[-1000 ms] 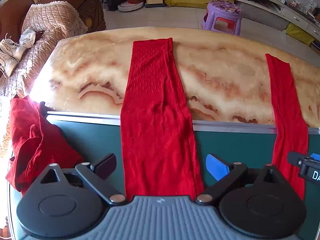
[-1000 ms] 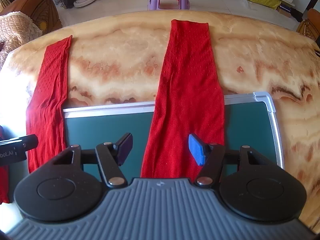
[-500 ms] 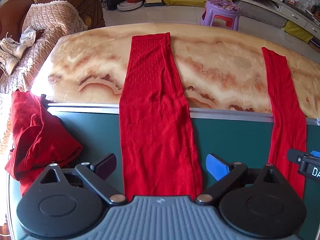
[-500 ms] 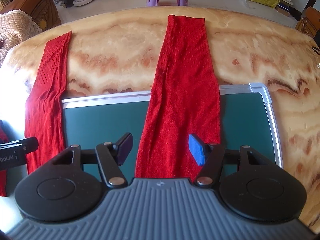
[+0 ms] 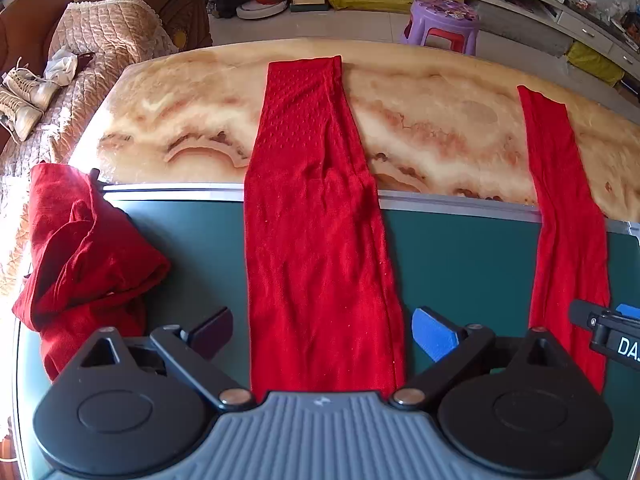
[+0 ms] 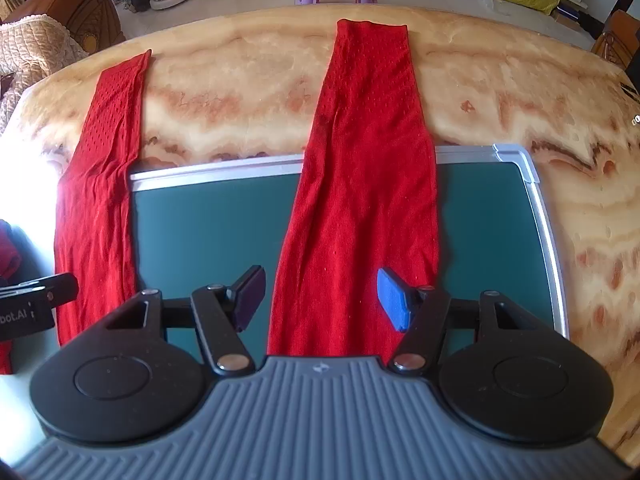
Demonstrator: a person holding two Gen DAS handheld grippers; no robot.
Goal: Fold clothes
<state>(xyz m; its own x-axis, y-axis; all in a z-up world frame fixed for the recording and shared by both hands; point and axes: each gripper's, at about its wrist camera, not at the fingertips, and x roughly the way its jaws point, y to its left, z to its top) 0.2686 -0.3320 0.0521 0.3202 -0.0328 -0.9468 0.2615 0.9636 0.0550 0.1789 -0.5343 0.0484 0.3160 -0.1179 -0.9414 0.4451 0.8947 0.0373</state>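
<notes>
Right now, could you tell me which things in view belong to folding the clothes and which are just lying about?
Job: left red strip; right red strip; crumpled red garment; green board.
Lying about: purple stool; shoes; quilted sofa cover.

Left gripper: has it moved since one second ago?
Yes. The left gripper has drawn back toward the near side: the board's silver edge now lies farther ahead of its fingertips.

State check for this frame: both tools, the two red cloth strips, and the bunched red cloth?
Left tool: open, straddling a strip, not pressing it.
Right tool: open, over the other strip.
Left red strip: laid flat, unfolded.
Right red strip: laid flat, unfolded.
Bunched red cloth: crumpled at the green board's edge.
</notes>
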